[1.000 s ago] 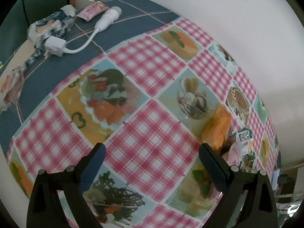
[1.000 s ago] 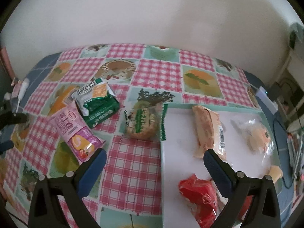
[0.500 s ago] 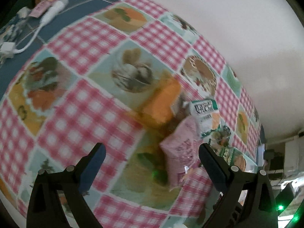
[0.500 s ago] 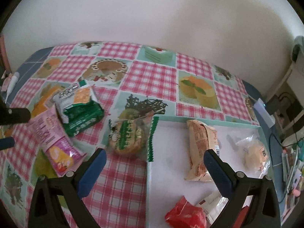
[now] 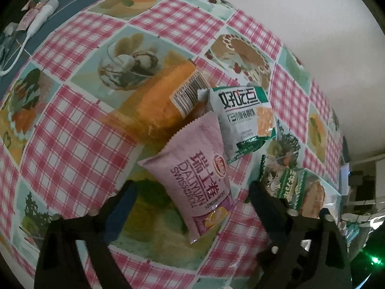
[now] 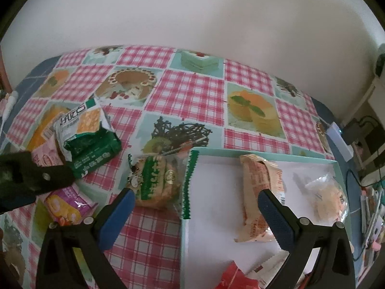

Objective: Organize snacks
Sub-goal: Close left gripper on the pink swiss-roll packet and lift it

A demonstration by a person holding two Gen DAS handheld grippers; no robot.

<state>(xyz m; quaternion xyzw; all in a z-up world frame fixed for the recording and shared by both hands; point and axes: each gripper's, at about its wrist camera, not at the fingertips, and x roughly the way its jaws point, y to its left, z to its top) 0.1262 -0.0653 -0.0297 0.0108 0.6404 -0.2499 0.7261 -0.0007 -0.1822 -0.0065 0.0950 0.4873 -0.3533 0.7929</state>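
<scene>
Left gripper closing astride pink packet, pads not yet pressing. Centre on middle (wrapper slippery). Right gripper spread, empty, over tray edge.

Table under pink-checked cloth printed with dessert pictures. Plain white wall behind. Cluttered dim corner with cables at right.
</scene>
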